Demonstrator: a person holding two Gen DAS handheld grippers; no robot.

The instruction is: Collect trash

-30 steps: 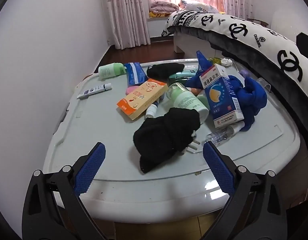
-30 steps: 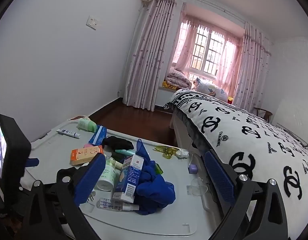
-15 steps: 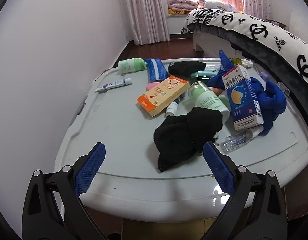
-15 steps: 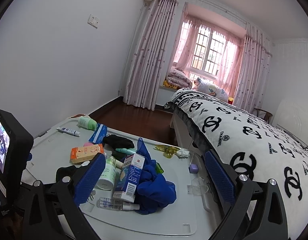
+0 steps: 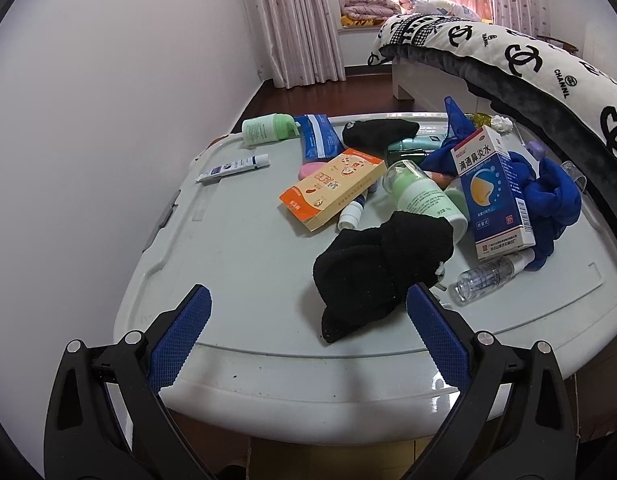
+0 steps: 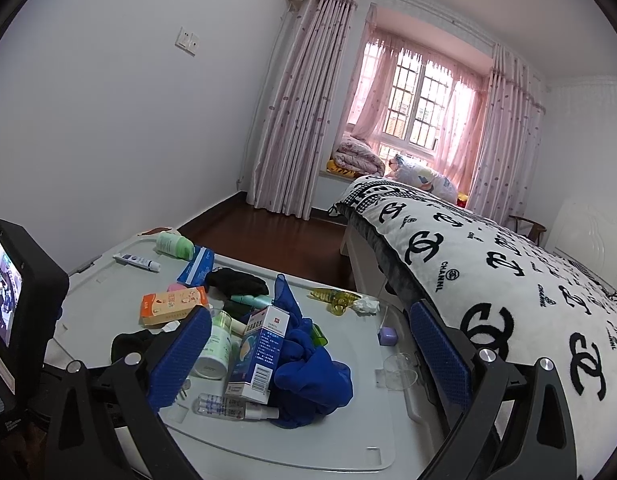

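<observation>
Left gripper [image 5: 308, 312]: spread wide, empty, held low at the near edge of the grey lid [image 5: 236, 264].
Right gripper [image 6: 310, 354]: also spread, holding nothing, raised above the clutter.
Trash: a crumpled white tissue [image 6: 365, 305] at the lid's far side beside a yellow clip [image 6: 335, 298]; an orange box [image 5: 332, 188] and a blue-and-white box [image 5: 494, 196] stand among bottles.
Handling: the tissue looks feather-light and soft, best pinched at its bunched middle; the boxes seem light, stiff cardboard, likely to crush, so they are best taken across the narrow sides.
Black cloth [image 5: 382, 270]: limp, lies nearest the left gripper.
</observation>
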